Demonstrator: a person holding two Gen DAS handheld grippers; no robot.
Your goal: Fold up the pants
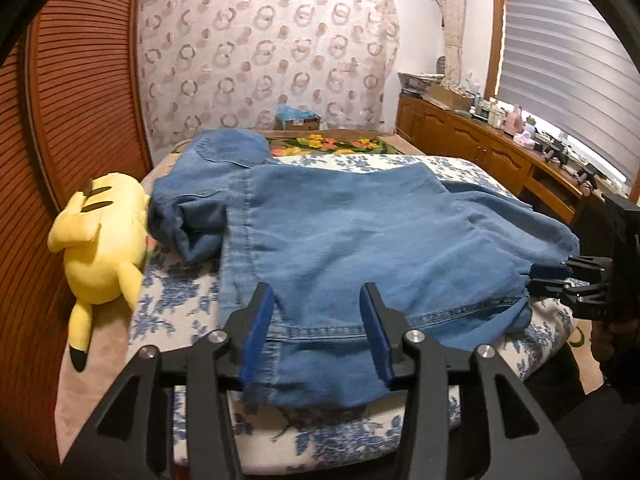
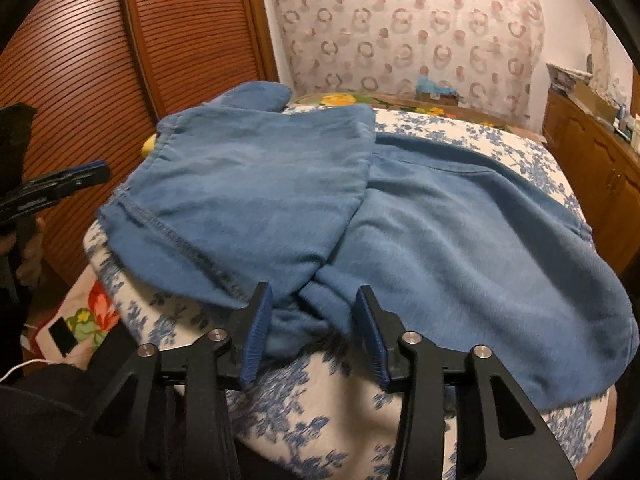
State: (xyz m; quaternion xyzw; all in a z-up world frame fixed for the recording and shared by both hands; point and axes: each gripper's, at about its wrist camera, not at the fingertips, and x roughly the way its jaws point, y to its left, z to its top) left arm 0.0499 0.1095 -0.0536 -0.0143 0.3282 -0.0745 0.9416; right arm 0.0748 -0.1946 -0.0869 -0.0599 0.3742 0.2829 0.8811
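Observation:
Blue denim pants (image 1: 360, 232) lie folded over themselves on the bed, one layer doubled across the other (image 2: 260, 184). My left gripper (image 1: 316, 312) is open over the near stitched hem; the cloth lies flat under and between its blue pads, untouched by them. It also shows side-on as the left gripper (image 2: 102, 170) at the left edge of the right wrist view. My right gripper (image 2: 314, 312) straddles a bunched fold at the pants' near edge, jaws apart, the pads not plainly pressing. Seen from the left wrist, the right gripper (image 1: 534, 278) sits at the cloth's right corner.
The bed cover (image 1: 172, 312) is white with blue flowers. A yellow plush toy (image 1: 104, 240) lies at the bed's left edge by a louvred wooden door (image 1: 80, 120). A wooden dresser (image 1: 480, 148) with clutter runs along the right. A phone (image 2: 62, 336) lies on the floor.

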